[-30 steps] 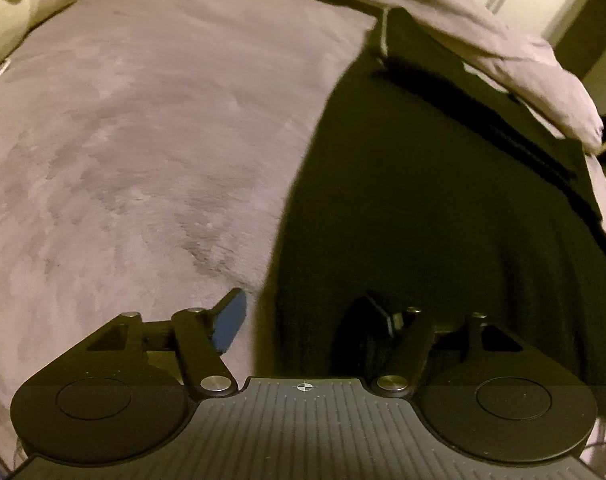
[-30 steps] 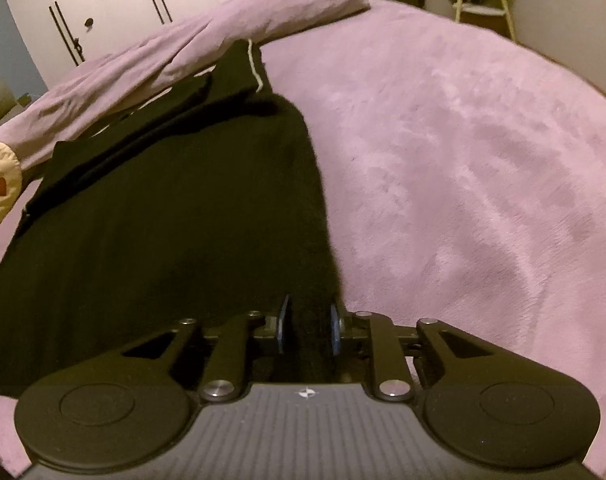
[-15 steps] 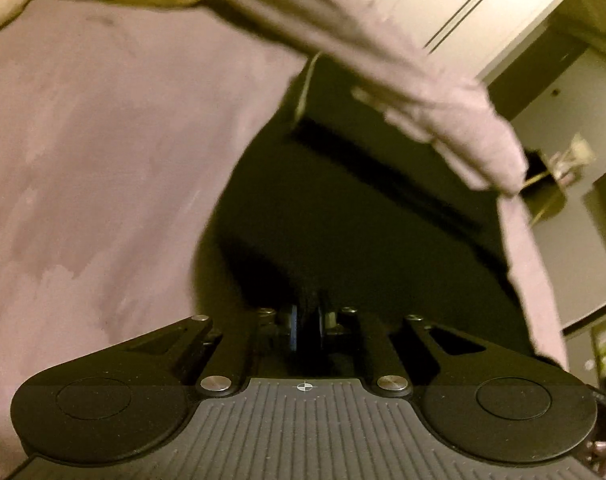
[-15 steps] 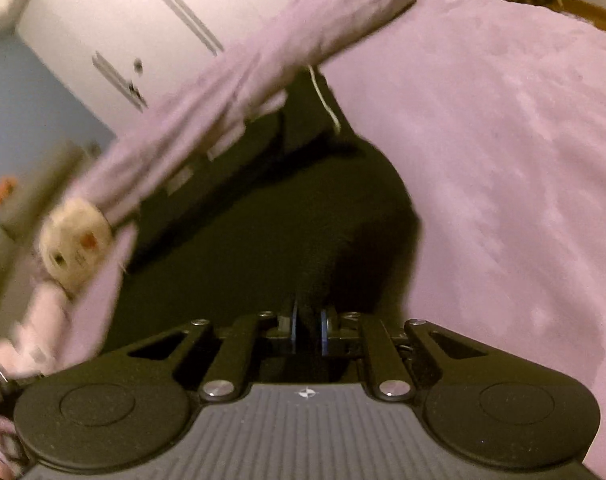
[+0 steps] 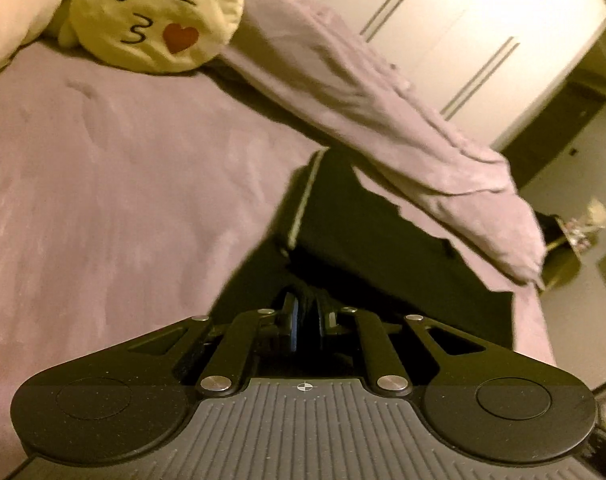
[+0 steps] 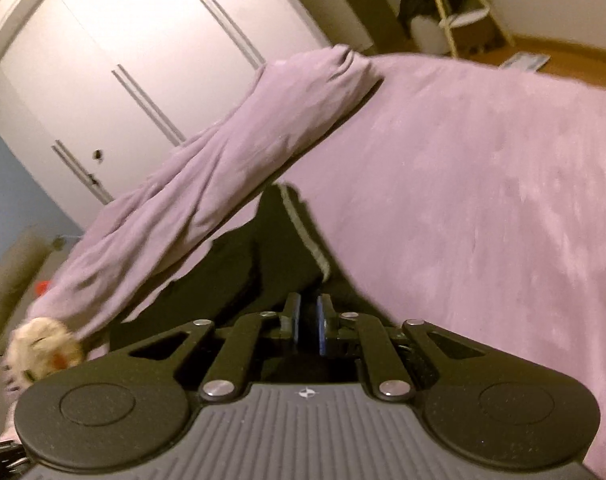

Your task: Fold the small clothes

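Note:
A black garment (image 5: 383, 248) with a pale stripe along one edge (image 5: 303, 200) lies on the purple bed cover (image 5: 103, 200). My left gripper (image 5: 306, 300) is shut on a fold of this black cloth, which rises between its blue pads. In the right wrist view the same black garment (image 6: 263, 264) shows its striped edge (image 6: 307, 232) just ahead. My right gripper (image 6: 307, 304) is closing the last bit on black cloth, with its pads pressing on it. The held part hangs lifted over the rest of the garment.
A rolled purple blanket (image 5: 383, 120) lies across the garment's far end, as the right wrist view also shows (image 6: 207, 184). A yellow emoji cushion (image 5: 155, 16) sits at the back left. White wardrobe doors (image 6: 143, 60) stand behind the bed. A small plush (image 6: 43, 344) lies at the left.
The left gripper went from open beside the garment's edge to shut on it. Both grippers rose and moved toward the far end, carrying the cloth. Both views tilted up.

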A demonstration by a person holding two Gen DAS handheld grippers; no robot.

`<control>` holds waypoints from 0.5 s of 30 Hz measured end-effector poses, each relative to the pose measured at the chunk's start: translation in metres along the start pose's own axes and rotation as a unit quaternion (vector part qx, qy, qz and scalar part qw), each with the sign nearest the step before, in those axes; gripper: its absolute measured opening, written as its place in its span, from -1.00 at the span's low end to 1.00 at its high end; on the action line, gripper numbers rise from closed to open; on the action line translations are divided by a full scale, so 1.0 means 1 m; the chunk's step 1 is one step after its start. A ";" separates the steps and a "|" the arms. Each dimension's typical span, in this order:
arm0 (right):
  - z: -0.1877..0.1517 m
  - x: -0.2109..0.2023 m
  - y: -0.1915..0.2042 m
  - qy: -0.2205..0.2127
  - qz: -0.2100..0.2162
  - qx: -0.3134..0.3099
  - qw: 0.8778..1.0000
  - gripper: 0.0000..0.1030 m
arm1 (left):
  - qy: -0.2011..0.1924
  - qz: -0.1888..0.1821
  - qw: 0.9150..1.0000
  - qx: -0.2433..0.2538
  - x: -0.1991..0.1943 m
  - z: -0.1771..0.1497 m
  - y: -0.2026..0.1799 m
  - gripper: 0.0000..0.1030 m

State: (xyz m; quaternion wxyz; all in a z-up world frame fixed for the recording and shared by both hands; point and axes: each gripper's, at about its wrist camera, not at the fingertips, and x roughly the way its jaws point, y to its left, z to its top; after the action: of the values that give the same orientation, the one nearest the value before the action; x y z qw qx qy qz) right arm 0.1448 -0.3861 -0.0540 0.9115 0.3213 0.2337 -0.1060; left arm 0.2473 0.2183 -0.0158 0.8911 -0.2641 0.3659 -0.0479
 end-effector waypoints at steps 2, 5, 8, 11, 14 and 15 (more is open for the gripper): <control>0.007 0.013 0.000 -0.001 -0.012 -0.001 1.000 -0.99 | 0.001 0.023 1.000 -0.003 0.015 0.004 0.000 -0.77; 0.005 0.018 0.002 -0.011 -0.040 -0.038 0.998 -0.97 | -0.012 0.052 0.998 -0.020 0.028 0.006 0.009 -0.72; -0.003 0.018 0.006 0.011 -0.021 -0.101 0.995 -0.90 | -0.016 0.057 0.997 -0.045 0.030 0.005 0.022 -0.12; -0.021 0.019 0.013 0.063 0.018 -0.200 0.978 -0.66 | 0.011 0.034 0.999 -0.004 0.027 -0.005 0.027 0.08; -0.036 0.020 0.019 0.091 0.026 -0.279 0.956 -0.16 | 0.030 0.030 0.995 0.092 0.022 -0.022 0.021 0.19; -0.039 0.022 0.021 0.097 0.022 -0.295 0.950 -0.08 | 0.034 0.028 0.992 0.116 0.020 -0.027 0.020 0.22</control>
State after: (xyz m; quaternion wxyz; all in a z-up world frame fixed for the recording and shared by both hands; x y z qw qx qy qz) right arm 0.1576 -0.3460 -0.0804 0.9406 0.0516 0.3350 0.0196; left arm 0.2418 0.2182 -0.0546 0.9039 -0.1468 0.3949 -0.0743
